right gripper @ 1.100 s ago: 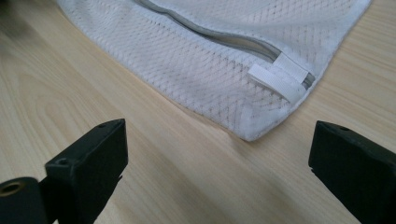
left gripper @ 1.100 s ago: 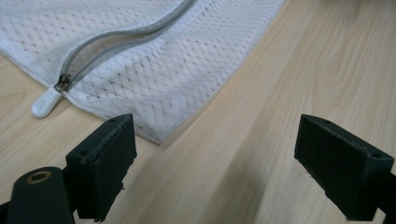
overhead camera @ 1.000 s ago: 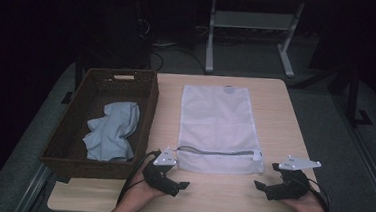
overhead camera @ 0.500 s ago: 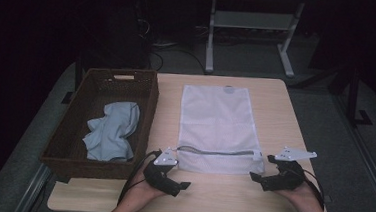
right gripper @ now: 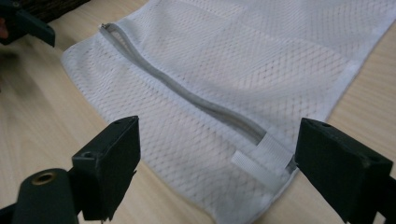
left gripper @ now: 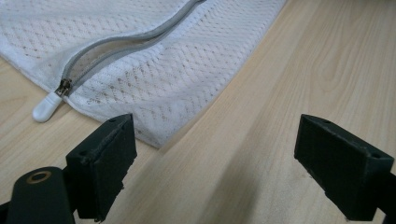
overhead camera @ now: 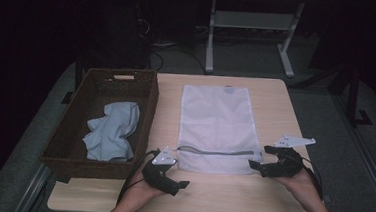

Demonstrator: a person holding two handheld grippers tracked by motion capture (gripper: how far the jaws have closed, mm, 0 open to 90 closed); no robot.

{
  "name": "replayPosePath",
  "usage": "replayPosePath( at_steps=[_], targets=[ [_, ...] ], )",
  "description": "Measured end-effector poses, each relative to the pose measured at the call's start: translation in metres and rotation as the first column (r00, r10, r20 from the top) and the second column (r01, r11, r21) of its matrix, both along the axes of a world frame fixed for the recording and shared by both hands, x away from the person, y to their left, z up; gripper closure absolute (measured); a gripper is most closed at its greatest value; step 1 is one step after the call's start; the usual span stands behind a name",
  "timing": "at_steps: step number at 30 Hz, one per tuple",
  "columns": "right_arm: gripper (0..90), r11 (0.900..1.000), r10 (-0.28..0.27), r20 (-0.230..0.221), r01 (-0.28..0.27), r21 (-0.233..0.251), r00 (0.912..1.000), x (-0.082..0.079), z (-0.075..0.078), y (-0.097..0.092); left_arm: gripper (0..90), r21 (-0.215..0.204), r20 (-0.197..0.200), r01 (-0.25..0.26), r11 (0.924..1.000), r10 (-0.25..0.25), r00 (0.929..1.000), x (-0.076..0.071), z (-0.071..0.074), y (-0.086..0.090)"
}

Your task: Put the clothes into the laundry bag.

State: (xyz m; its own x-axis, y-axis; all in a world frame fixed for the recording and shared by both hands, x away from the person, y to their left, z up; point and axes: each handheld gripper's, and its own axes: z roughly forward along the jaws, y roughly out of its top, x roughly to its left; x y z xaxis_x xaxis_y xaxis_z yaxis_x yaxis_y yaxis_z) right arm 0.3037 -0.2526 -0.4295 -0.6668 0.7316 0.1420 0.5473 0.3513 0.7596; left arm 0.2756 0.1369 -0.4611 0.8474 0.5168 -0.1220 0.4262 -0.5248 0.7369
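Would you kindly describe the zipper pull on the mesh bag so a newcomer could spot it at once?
On the wooden table, right of the wicker basket, lies a white mesh bag. A grey zipper crosses its near end. The pull sits at the zipper's basket-side end, a small white rounded tab, smooth unlike the netting.

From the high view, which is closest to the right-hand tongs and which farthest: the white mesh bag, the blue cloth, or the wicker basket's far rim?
1. Mesh bag: right beside the right tongs, its near corner just to their left.
2. Blue cloth: across the table, lying inside the basket at the left.
3. Basket's far rim: farthest, at the table's back left.
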Motion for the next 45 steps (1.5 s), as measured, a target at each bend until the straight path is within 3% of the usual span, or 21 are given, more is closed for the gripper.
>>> replayPosePath(
  at_steps=[6,9,12,20,22,24,27,32,34,37,42,45],
  targets=[
    [15.6,0.9999,0.002,-0.002,-0.002,-0.015,1.0,0.014,0.003,0.001,12.3,0.001,0.003,-0.003,1.0,0.003,1.0,0.0,0.001,0.0],
    [21.8,1.0,0.001,-0.002,-0.001,-0.01,1.0,0.02,0.006,0.0,12.3,-0.001,0.003,-0.005,1.0,0.005,1.0,0.0,0.0,0.0],
    [22.9,0.9994,-0.006,-0.01,0.005,-0.033,0.9999,0.026,0.008,0.001,12.3,0.005,0.002,-0.003,1.0,0.003,1.0,-0.001,0.0,0.0],
    [34.3,0.9988,-0.018,-0.018,0.017,-0.047,0.9997,0.041,0.014,0.002,12.4,0.002,0.004,0.0,1.0,0.0,1.0,-0.001,0.0,-0.002],
    [41.0,0.9993,-0.016,-0.02,0.015,-0.035,0.9997,0.045,0.014,0.002,12.4,0.002,0.0,0.004,1.0,-0.004,1.0,-0.001,0.0,-0.003],
    [42.3,0.9997,-0.022,-0.034,0.021,-0.015,0.9992,0.048,0.013,0.002,12.4,0.005,-0.004,0.004,1.0,-0.004,1.0,-0.001,-0.001,-0.002],
    [42.7,0.9995,-0.017,-0.087,0.015,-0.026,0.9961,0.057,0.01,0.003,12.4,0.016,-0.012,0.0,0.9999,0.0,0.9999,0.0,-0.002,0.0],
    [44.6,0.999,-0.029,-0.077,0.026,-0.035,0.9966,0.067,0.011,0.005,12.4,0.007,-0.012,-0.004,1.0,0.005,0.9999,0.001,-0.001,-0.001],
    [45.2,0.9988,-0.045,-0.053,0.044,-0.02,0.9976,0.072,0.011,0.006,12.4,0.011,-0.013,-0.005,0.9999,0.005,0.9999,0.001,-0.001,-0.001],
    [47.3,0.9937,-0.077,-0.063,0.071,-0.087,0.995,0.083,0.01,0.011,12.4,0.02,-0.016,0.0,0.9998,0.001,0.9999,0.001,-0.002,-0.001],
    [54.8,0.9924,-0.086,-0.092,0.077,-0.095,0.992,0.101,0.007,0.014,12.4,0.018,-0.015,-0.003,0.9998,0.003,0.9999,0.001,-0.002,0.0],
    [64.5,0.9922,-0.099,-0.092,0.091,-0.085,0.9909,0.112,0.002,0.013,12.4,0.02,-0.016,-0.002,0.9998,0.002,0.9999,0.001,-0.002,-0.001]
  ],
)
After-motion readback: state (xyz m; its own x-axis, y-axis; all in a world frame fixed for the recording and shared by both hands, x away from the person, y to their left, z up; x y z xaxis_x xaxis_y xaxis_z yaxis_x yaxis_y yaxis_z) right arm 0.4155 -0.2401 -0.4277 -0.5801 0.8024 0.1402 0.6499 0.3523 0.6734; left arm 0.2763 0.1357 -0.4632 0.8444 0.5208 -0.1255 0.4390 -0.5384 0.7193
